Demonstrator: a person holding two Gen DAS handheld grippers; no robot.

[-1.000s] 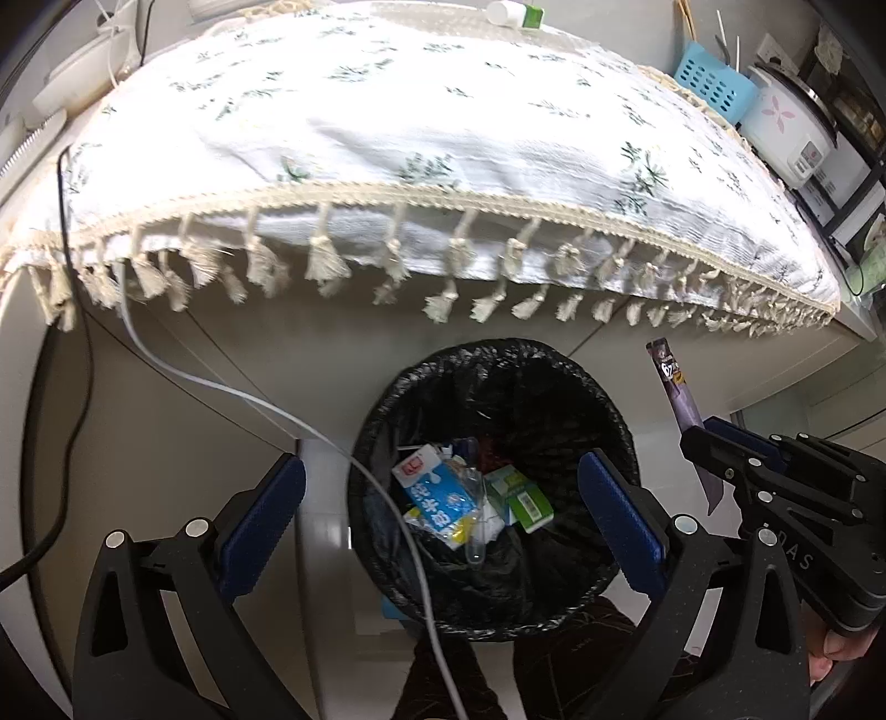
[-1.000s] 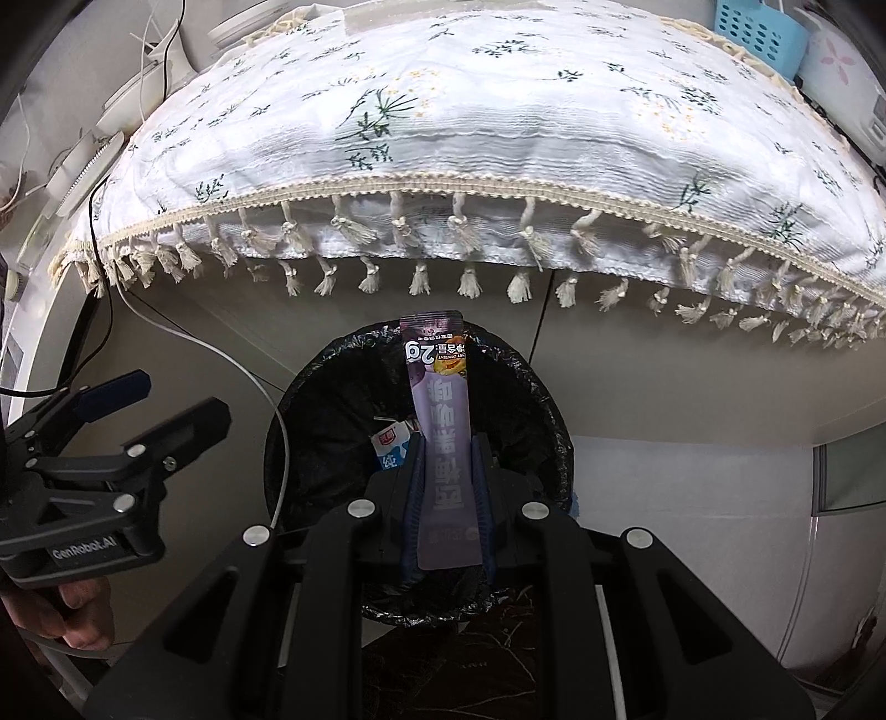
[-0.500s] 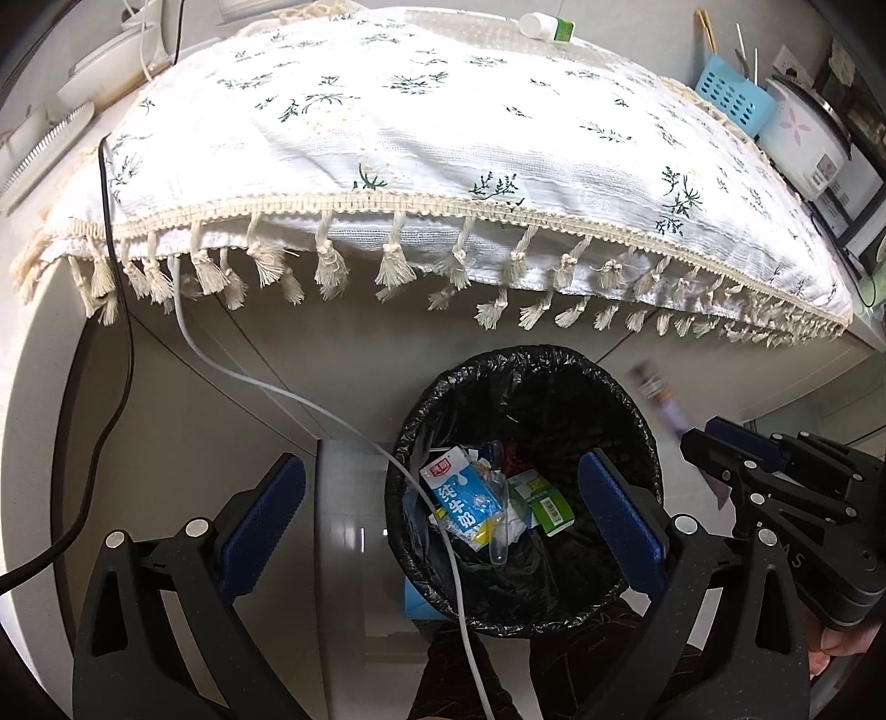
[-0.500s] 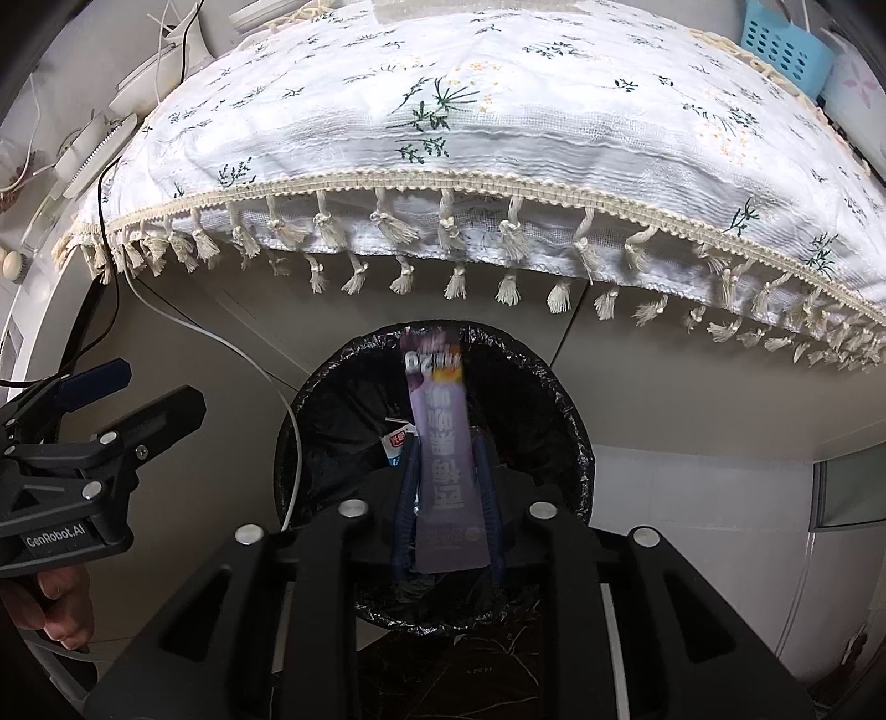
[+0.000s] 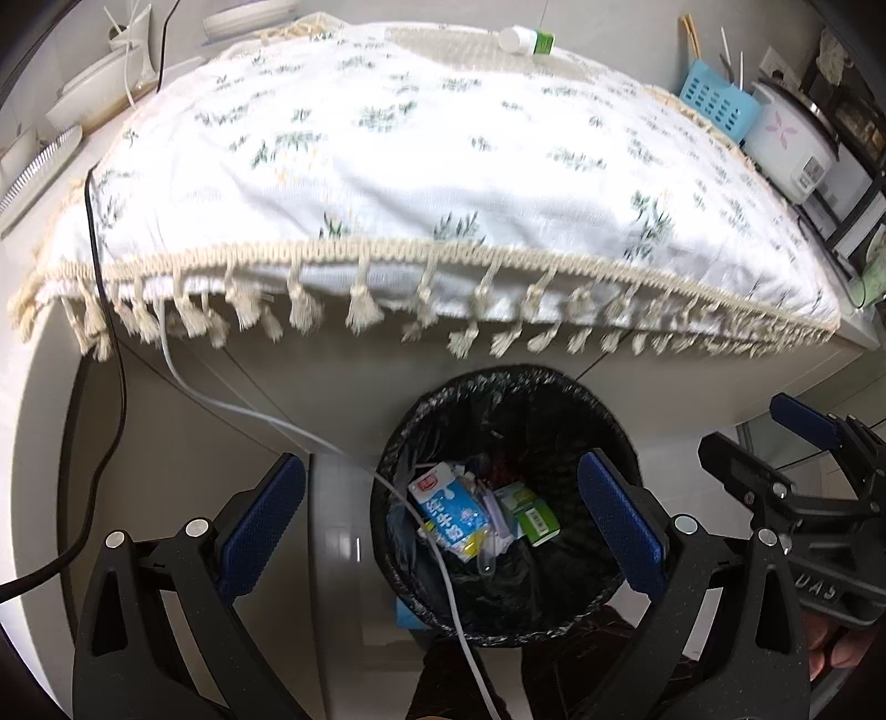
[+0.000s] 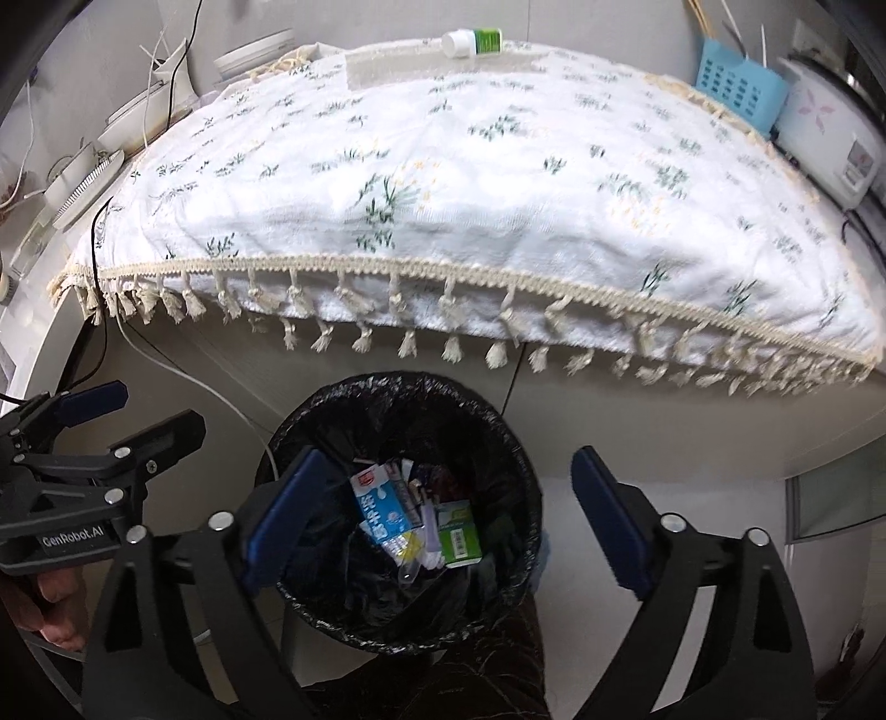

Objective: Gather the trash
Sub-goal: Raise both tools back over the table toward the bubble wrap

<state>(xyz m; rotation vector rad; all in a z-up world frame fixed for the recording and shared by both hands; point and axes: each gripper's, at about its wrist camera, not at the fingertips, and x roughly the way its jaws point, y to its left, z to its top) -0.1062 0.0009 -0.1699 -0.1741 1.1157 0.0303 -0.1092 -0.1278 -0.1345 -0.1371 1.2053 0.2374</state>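
A: Bin (image 5: 506,498) stands on the floor just before the worktop's (image 5: 387,382) front edge, below the fringe of the cloth (image 5: 421,160).

B: Contents?

A: Milk carton (image 5: 446,512) lies in the bin toward its left; a second small carton (image 5: 534,512) to its right, a slim sachet (image 5: 494,512) between them. A cable (image 5: 232,407) drops from the worktop's front left and crosses the bin's left rim.

B: On the worktop?

A: Cloth covers most of it. A bottle (image 6: 470,41) lies at the back edge. Basket (image 5: 717,102) at the back right corner, rice cooker (image 5: 792,144) just right of it.

B: Tongs?

A: Left tongs (image 5: 443,531) and right tongs (image 6: 443,520) both over the bin, jaws spread either side.
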